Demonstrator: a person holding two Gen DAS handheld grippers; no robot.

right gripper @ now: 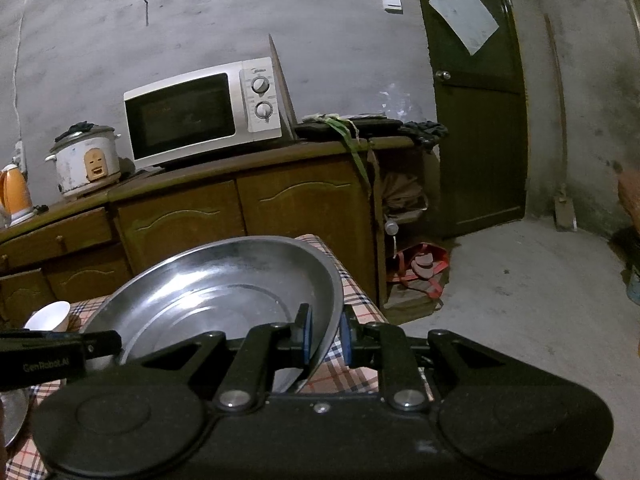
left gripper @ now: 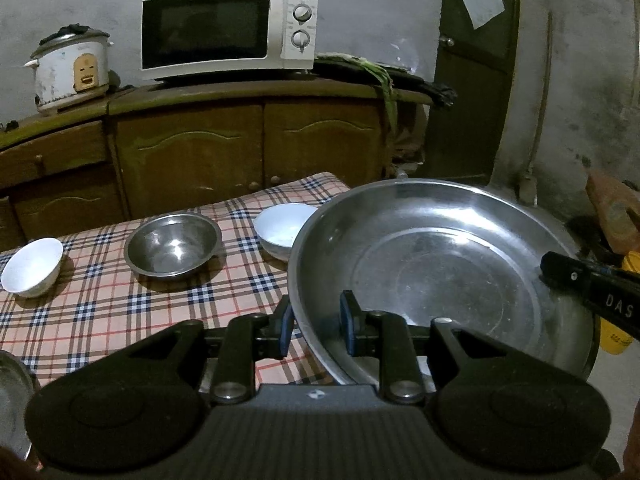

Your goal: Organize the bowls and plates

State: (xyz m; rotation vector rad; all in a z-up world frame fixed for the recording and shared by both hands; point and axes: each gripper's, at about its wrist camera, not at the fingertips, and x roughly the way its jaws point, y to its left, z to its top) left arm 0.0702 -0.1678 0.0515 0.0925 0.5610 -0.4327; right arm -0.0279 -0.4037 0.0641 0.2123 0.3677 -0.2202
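basin [left gripper: 440,264] rim clamped, left gripper [left gripper: 316,324], right gripper [right gripper: 325,338]

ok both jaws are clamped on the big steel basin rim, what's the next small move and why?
Probably lift the big steel basin a little, level, with both hands together. The left gripper and right gripper pinch opposite sides of its rim, so moving one alone would tilt it. The smaller steel bowl and white bowl sit close beside it on the checked tablecloth.

On the table [left gripper: 120,312], left to right: bowl [left gripper: 33,266], metal bowl [left gripper: 173,244], another bowl [left gripper: 282,228], then large basin [left gripper: 440,272] over the right edge. Behind, a cabinet [left gripper: 192,152] bearing rice cooker [left gripper: 72,68] left of microwave [left gripper: 228,30].
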